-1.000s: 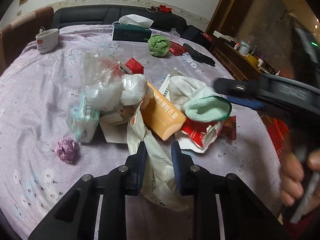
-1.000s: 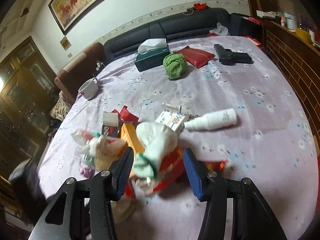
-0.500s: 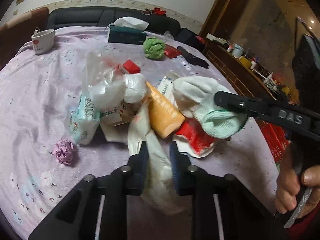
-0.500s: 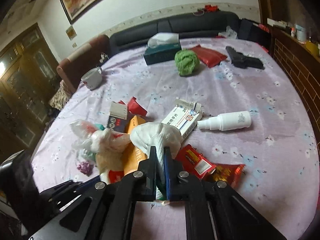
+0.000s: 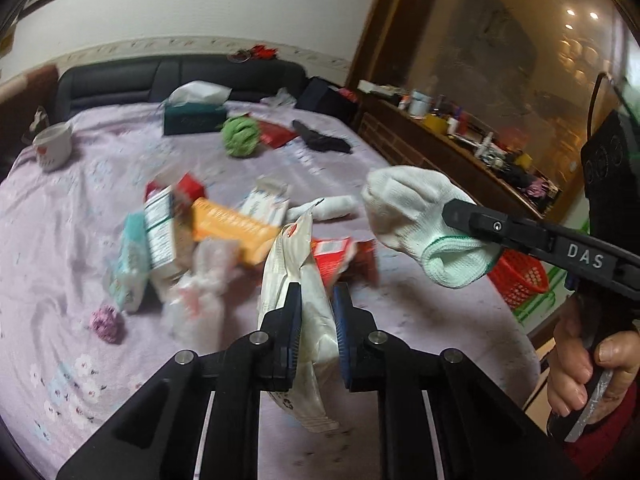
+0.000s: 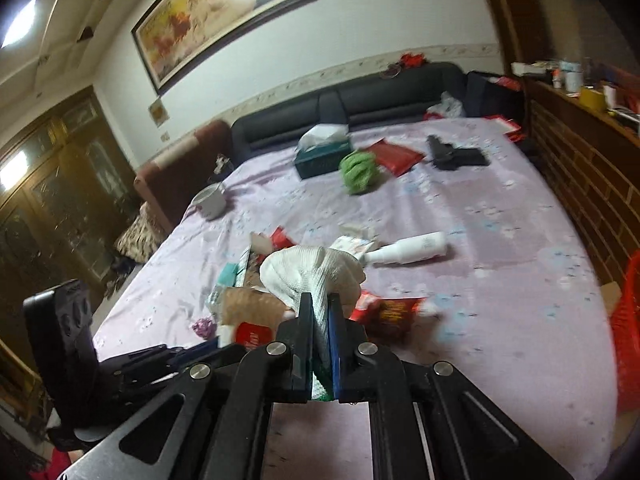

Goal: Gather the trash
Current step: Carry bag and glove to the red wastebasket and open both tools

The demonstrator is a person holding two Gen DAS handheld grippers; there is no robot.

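My left gripper [image 5: 314, 296] is shut on a white plastic wrapper [image 5: 296, 276], lifted above the lilac tablecloth [image 5: 60, 240]. My right gripper [image 6: 320, 304] is shut on a white knitted glove [image 6: 312, 268] with a green cuff; in the left wrist view that glove [image 5: 412, 208] hangs off the table to the right. Below lies a blurred pile: an orange box [image 5: 236, 228], red wrappers [image 5: 332, 256], small cartons [image 5: 160, 232], a crumpled clear bag [image 5: 196, 300] and a purple paper ball [image 5: 106, 322].
Farther back stand a mug [image 5: 54, 148], a green tissue box [image 5: 194, 118], a green ball of cloth [image 5: 240, 136], a red pouch [image 6: 396, 156] and a black item [image 6: 456, 156]. A white spray bottle [image 6: 412, 248] lies mid-table. A red basket [image 5: 516, 276] sits beyond the table's right edge.
The right gripper closed on the glove and lifted it off the pile. The left gripper tightened on the white wrapper and raised it. Both moved up and rightward; the pile shifted.
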